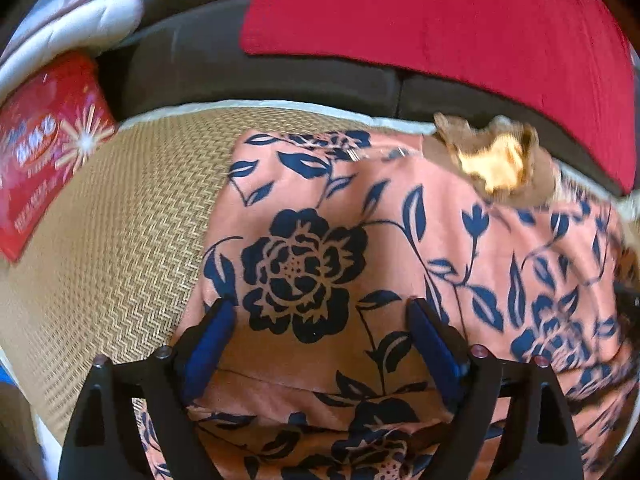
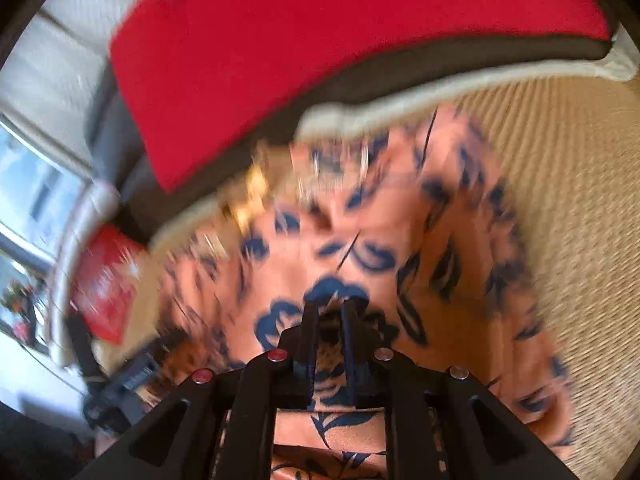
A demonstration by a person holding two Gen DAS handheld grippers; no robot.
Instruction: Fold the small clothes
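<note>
The peach floral garment (image 1: 360, 240) lies spread on the woven mat (image 1: 120, 220). Left hand-held gripper (image 1: 320, 312) hovers over it, jaws spread wide. Right hand-held gripper (image 2: 330, 308) is pressed nearly together, pinching the cloth. Red cushion (image 1: 440, 20) behind.

The left wrist view looks steeply down from close above the floral garment (image 1: 400, 220), facing the dark sofa back and red cushion (image 1: 440, 20). The right wrist view, blurred, sits just as near over the same garment (image 2: 400, 240), facing the same way with a window at its left. Both share the garment, woven mat (image 1: 120, 200), red cushion and red packet (image 1: 44, 148).
</note>
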